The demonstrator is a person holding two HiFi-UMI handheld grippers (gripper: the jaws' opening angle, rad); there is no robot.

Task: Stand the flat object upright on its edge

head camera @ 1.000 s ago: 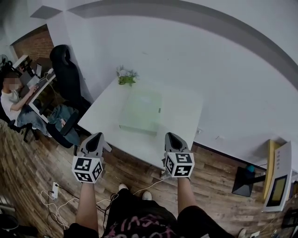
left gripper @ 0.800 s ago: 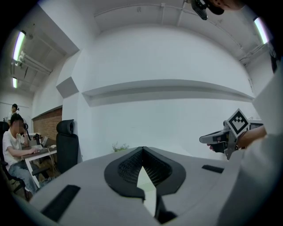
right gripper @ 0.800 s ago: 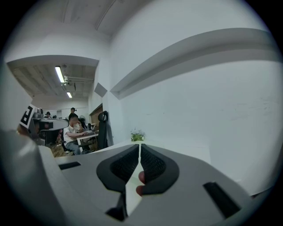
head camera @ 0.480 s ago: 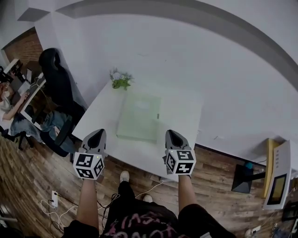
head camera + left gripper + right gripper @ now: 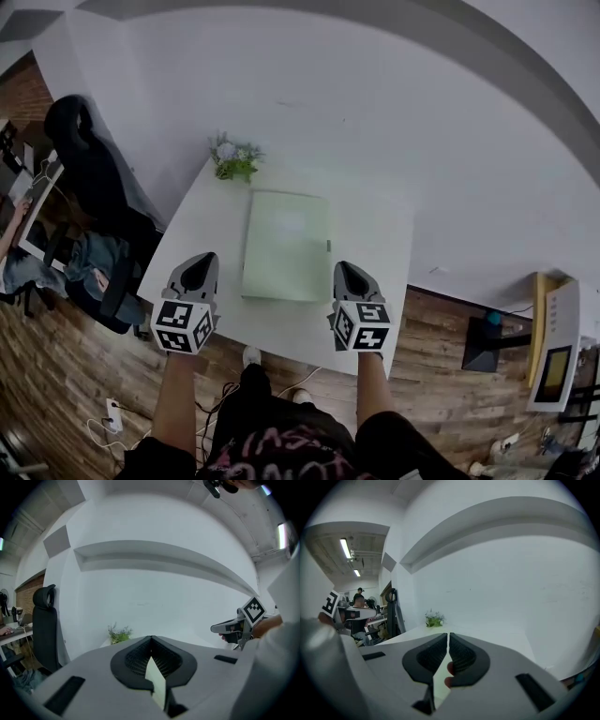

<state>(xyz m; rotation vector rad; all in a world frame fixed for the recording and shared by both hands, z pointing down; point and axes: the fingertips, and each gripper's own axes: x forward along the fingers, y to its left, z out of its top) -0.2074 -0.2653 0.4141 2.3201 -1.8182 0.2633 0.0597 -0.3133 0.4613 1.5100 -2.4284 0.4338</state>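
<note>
Green flat object (image 5: 287, 246) lying between left gripper (image 5: 198, 269) and right gripper (image 5: 346, 275), both clenched empty

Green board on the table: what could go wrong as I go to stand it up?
1. The green board lies flat on the table, and both the left hand-held gripper and right hand-held gripper are shut; prying at its thin edge may just push it away.
2. A push could slide it into the plant at the far corner.
</note>
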